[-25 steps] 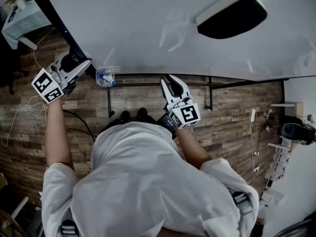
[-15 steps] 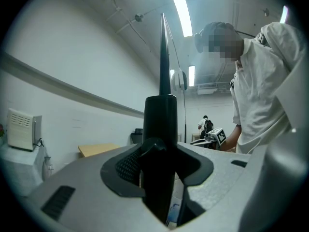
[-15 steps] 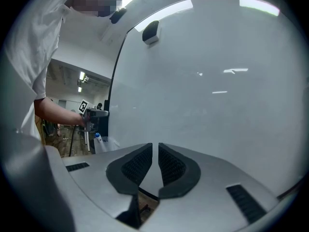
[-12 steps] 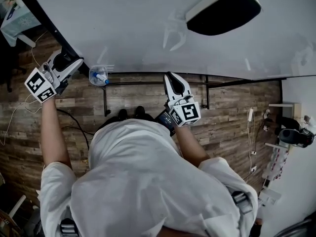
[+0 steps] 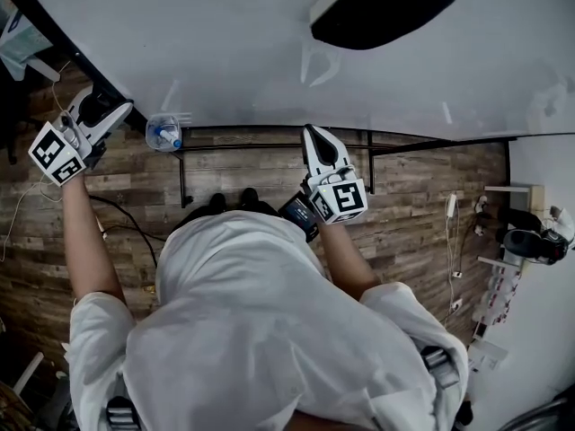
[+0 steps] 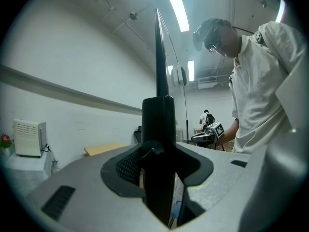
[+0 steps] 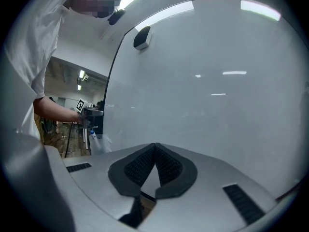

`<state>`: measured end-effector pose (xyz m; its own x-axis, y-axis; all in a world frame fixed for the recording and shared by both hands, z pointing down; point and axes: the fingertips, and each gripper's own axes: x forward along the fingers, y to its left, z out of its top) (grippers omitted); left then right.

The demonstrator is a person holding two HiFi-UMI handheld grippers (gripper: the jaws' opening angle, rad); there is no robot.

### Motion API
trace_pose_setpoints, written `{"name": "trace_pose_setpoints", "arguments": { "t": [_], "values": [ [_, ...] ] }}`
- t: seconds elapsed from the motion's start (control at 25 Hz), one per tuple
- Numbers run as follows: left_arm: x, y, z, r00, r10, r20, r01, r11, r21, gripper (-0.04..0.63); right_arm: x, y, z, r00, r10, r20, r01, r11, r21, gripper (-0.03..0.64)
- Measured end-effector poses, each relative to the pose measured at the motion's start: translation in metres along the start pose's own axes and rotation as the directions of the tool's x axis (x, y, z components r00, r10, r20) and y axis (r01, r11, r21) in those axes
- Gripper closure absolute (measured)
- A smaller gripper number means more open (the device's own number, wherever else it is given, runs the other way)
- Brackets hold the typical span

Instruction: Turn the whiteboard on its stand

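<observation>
Whiteboard (image 5: 225,52) rotation is the step in hand, as I judge it. The left gripper (image 5: 101,118) pinches the board's black frame edge (image 6: 159,144) at the left corner; the frame fills the gap between the pads. The right gripper (image 5: 316,142) has its jaws pressed together with nothing between them, the tips just under the board's long near edge.

The board spreads wide above both grippers, its face apparently tilted toward me. The next move calls for a steady clamp on the left while the closed right tips push the near edge, so the panel swings on its pivot without twisting.

A dark eraser (image 5: 382,7) sits on the white face and could slide. A clear container of markers (image 5: 163,133) hangs by the black stand rail (image 5: 269,151). Below lies wood-plank floor (image 5: 422,214) with a loose cable (image 5: 18,232).
</observation>
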<state>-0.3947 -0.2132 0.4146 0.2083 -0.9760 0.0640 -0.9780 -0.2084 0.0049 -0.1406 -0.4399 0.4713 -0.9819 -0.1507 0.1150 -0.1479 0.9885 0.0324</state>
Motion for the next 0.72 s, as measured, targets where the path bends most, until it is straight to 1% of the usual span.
{"name": "trace_pose_setpoints", "arguments": {
  "t": [0.32, 0.56, 0.72],
  "values": [
    [0.0, 0.0, 0.001, 1.0, -0.002, -0.018, 0.002, 1.0, 0.006, 0.412, -0.006, -0.005, -0.002, 1.0, 0.012, -0.004, -0.012, 1.0, -0.003, 0.62],
    [0.0, 0.002, 0.0, 1.0, 0.018, -0.021, -0.018, 1.0, -0.002, 0.411, -0.009, -0.014, -0.009, 1.0, 0.025, -0.015, -0.025, 1.0, 0.002, 0.619],
    [-0.002, 0.003, -0.002, 0.999, 0.036, -0.019, -0.036, 0.999, -0.017, 0.411, -0.009, -0.016, -0.008, 0.999, 0.045, -0.005, -0.045, 0.999, 0.006, 0.62]
  ]
}}
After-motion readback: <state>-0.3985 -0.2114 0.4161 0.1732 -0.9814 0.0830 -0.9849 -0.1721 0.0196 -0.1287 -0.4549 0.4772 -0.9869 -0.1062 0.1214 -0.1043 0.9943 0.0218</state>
